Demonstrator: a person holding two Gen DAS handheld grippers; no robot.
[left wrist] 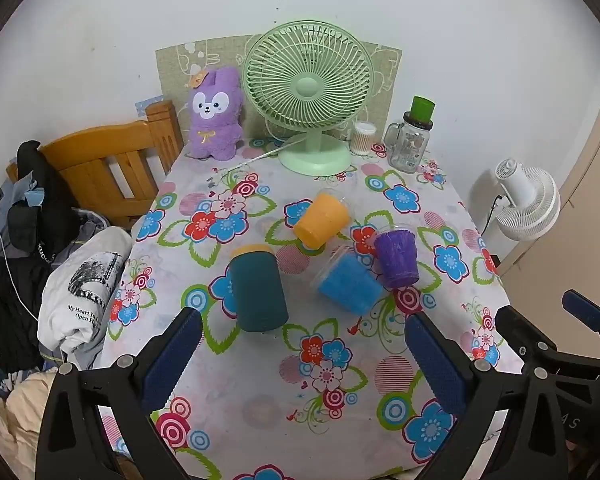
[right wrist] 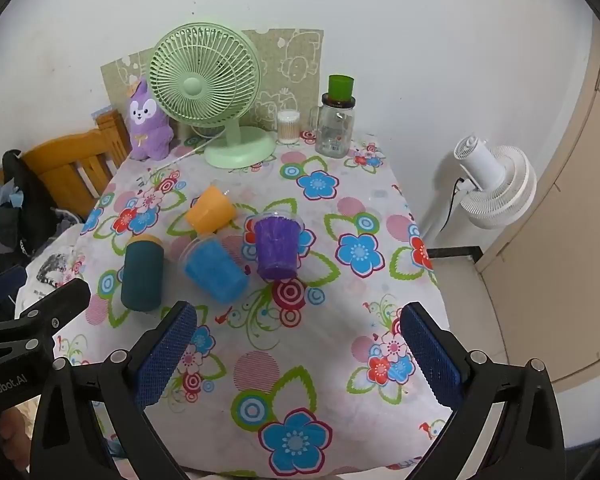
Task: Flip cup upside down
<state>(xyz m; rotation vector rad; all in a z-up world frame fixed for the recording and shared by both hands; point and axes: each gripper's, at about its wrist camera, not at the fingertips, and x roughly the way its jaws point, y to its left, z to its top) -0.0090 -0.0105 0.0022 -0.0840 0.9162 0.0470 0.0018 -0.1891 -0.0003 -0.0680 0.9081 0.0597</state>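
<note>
Several cups sit mid-table on the flowered cloth. A dark teal cup (left wrist: 258,289) with a yellow rim stands at the left, also in the right wrist view (right wrist: 142,274). An orange cup (left wrist: 321,220) (right wrist: 210,209) and a blue cup (left wrist: 348,283) (right wrist: 214,270) lie tipped on their sides. A purple cup (left wrist: 396,257) (right wrist: 277,247) stands upright with its mouth up. My left gripper (left wrist: 302,340) is open and empty, just in front of the teal and blue cups. My right gripper (right wrist: 297,340) is open and empty, nearer the table's front edge.
A green desk fan (left wrist: 308,92), a purple plush rabbit (left wrist: 215,114), a cotton-swab jar (left wrist: 363,138) and a glass jar with a green cap (left wrist: 412,138) line the back. A wooden bed frame (left wrist: 111,164) and clothes lie left; a white fan (right wrist: 496,188) stands right.
</note>
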